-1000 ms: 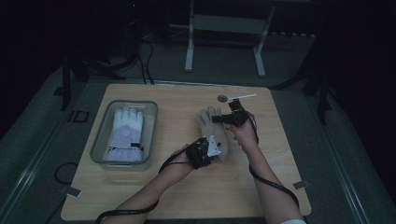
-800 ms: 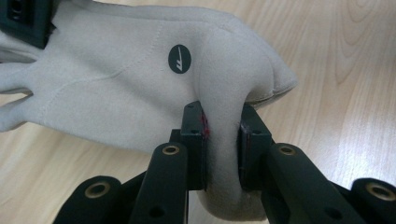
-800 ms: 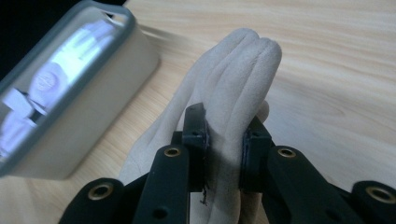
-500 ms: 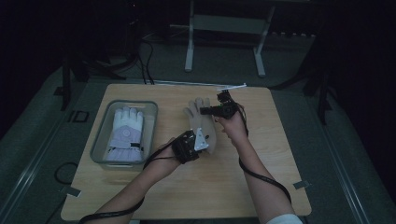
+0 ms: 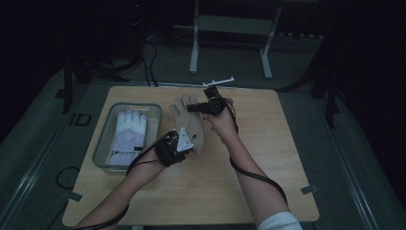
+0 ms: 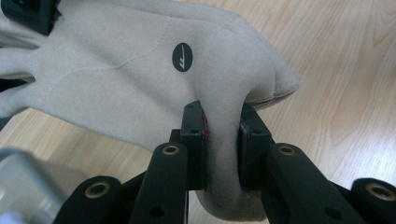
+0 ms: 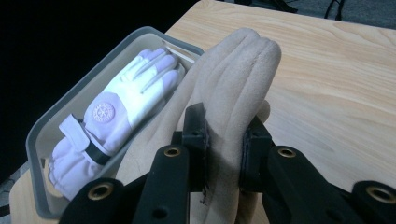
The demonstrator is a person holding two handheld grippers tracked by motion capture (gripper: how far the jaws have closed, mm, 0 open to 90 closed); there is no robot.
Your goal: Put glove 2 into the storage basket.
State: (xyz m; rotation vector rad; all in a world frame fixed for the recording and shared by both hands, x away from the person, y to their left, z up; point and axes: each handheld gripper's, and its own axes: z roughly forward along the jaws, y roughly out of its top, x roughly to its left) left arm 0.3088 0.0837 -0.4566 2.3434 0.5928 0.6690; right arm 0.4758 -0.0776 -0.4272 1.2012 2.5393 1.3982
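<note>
A beige fleece glove (image 5: pixel 189 123) hangs stretched above the wooden table (image 5: pixel 268 158), held at both ends. My left gripper (image 5: pixel 187 143) is shut on its cuff end; in the left gripper view the glove (image 6: pixel 140 79), with a small dark logo, bunches between that gripper's pads (image 6: pixel 223 140). My right gripper (image 5: pixel 191 108) is shut on the finger end; in the right gripper view the glove's fingers (image 7: pixel 233 79) stand pinched between that gripper's jaws (image 7: pixel 224 149). A white glove (image 5: pixel 128 135) lies in the grey tray (image 5: pixel 106 139) at the left, also seen as the white glove (image 7: pixel 116 112).
The grey tray (image 7: pixel 60 116) sits on the table's left part, just left of the held glove. A white metal stand (image 5: pixel 230 28) rises on the floor behind the table. Cables trail from both grippers along the forearms. Bare wood lies to the right and front.
Both grippers have carried the beige glove up and to the left, from the table's back right toward the tray. The glove stays gripped at both ends.
</note>
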